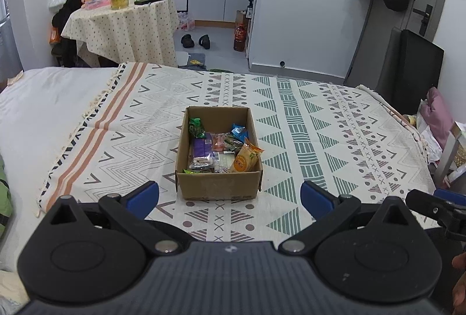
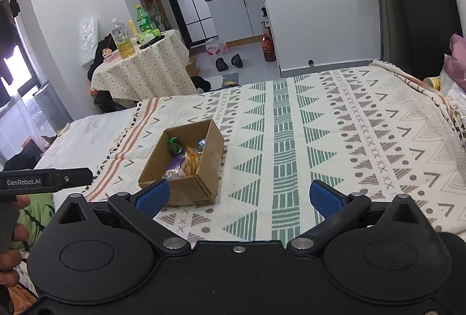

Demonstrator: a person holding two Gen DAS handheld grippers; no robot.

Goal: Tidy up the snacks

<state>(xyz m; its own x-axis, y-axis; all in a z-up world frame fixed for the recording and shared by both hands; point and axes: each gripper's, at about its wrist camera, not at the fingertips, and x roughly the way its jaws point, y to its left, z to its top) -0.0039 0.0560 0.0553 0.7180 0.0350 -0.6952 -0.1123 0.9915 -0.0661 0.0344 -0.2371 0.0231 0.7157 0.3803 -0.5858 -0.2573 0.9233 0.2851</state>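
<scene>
Cardboard box [image 1: 218, 184]: open-topped, sitting on the bed near the middle of the patterned blanket, straight ahead of the left tongs and off to the left of the right tongs.
Snacks [image 1: 221, 150]: all lying inside the box, piled loosely; none on the blanket around it.
Purple packet [image 1: 201, 147]: flat, on the left side of the box.
Green packet [image 1: 195, 125]: toward the far left corner, leaning on the left wall.
Blue packet [image 1: 239, 132]: by the right wall, toward the far end.
Orange packet [image 1: 246, 159]: tilted against the right wall at the near corner, its top poking above the rim.
Left tongs [image 1: 230, 197]: blue pads spread wide, nothing between them; held over the blanket just short of the box's near wall.
Right tongs [image 2: 238, 197]: pads likewise wide apart, holding nothing; the box's near corner shows just behind the left pad.
Blanket [image 1: 291, 116]: cream with green triangles, grey zigzags and orange stripes, spread across the bed.
Bed [image 1: 43, 99]: plain white sheet showing left of the blanket.
Tabletop [image 1: 122, 15]: round, under a dotted cloth, well beyond the bed; carries bottles and small items.
Slippers [image 1: 195, 41]: a dark pair on the floor past the bed.
</scene>
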